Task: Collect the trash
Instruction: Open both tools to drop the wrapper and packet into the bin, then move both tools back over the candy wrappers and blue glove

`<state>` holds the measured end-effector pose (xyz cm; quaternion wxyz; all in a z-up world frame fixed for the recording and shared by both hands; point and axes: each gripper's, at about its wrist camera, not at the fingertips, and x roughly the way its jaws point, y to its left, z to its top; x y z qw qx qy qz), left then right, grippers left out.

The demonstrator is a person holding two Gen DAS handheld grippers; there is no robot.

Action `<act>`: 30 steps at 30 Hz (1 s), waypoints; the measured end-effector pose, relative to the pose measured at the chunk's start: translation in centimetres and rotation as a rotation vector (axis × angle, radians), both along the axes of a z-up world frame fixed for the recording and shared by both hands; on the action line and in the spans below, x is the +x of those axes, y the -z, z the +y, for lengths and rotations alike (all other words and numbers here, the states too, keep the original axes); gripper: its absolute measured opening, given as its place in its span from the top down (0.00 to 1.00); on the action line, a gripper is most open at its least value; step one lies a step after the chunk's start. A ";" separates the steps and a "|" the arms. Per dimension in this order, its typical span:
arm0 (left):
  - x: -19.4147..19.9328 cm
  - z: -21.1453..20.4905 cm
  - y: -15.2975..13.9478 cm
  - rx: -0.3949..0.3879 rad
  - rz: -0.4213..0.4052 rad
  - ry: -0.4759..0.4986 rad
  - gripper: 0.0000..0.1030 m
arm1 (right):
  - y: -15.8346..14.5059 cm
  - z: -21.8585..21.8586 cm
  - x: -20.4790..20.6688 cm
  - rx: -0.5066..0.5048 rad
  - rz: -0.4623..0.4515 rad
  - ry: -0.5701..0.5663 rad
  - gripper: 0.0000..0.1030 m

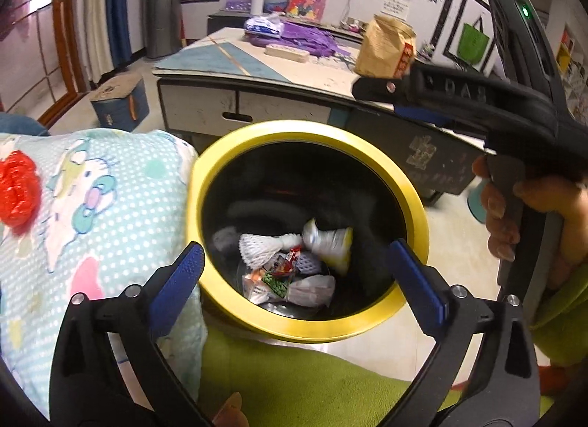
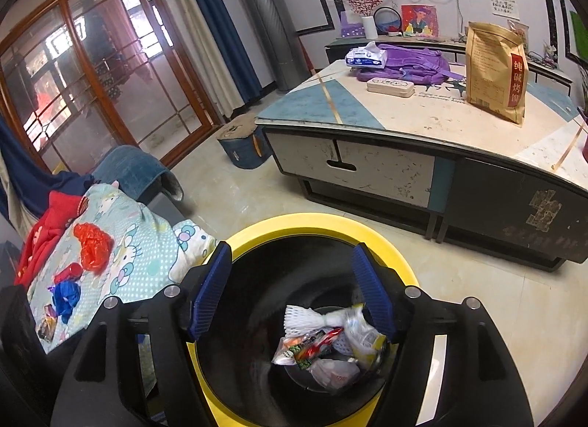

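**Both tongs spread empty over the yellow-rimmed bin**

The desk (image 2: 422, 121) stands well back across the floor, carrying a brown paper bag (image 2: 494, 70), a purple backpack (image 2: 408, 66) and a tissue pack (image 2: 365, 56); none of it looks like trash.

Beside the bin lies the cartoon-print bedding (image 2: 121, 243), with loose scraps left on it: a red plastic wad (image 2: 92, 247), a blue wad (image 2: 66, 296) and a small wrapper (image 2: 47, 326). These are probably the next pickups.

The bin (image 1: 415, 191) sits just beside the bedding, presumably for short carries. At its bottom are a white foam net (image 1: 262, 248), wrappers and a clear bag.

The left tongs (image 1: 297, 276) and right tongs (image 2: 290, 298) hang over its mouth, spread wide, pinching nothing.
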<state>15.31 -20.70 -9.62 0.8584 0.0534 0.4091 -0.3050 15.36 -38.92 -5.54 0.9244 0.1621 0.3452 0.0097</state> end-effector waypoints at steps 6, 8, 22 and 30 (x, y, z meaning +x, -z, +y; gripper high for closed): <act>0.0 1.6 -1.3 -0.006 -0.039 -0.060 0.11 | -0.6 0.9 -0.1 -0.019 -0.017 -0.021 0.35; -0.1 2.2 -1.9 -0.010 -0.059 -0.082 0.11 | -0.8 1.3 -0.2 -0.024 -0.022 -0.029 0.35; -0.3 9.2 -4.9 -0.080 -0.117 -0.291 0.11 | -3.4 5.9 -1.5 -0.042 -0.111 -0.175 0.34; -1.3 13.1 -6.5 -0.092 -0.169 -0.399 0.11 | -4.1 8.1 -2.2 -0.049 -0.131 -0.231 0.34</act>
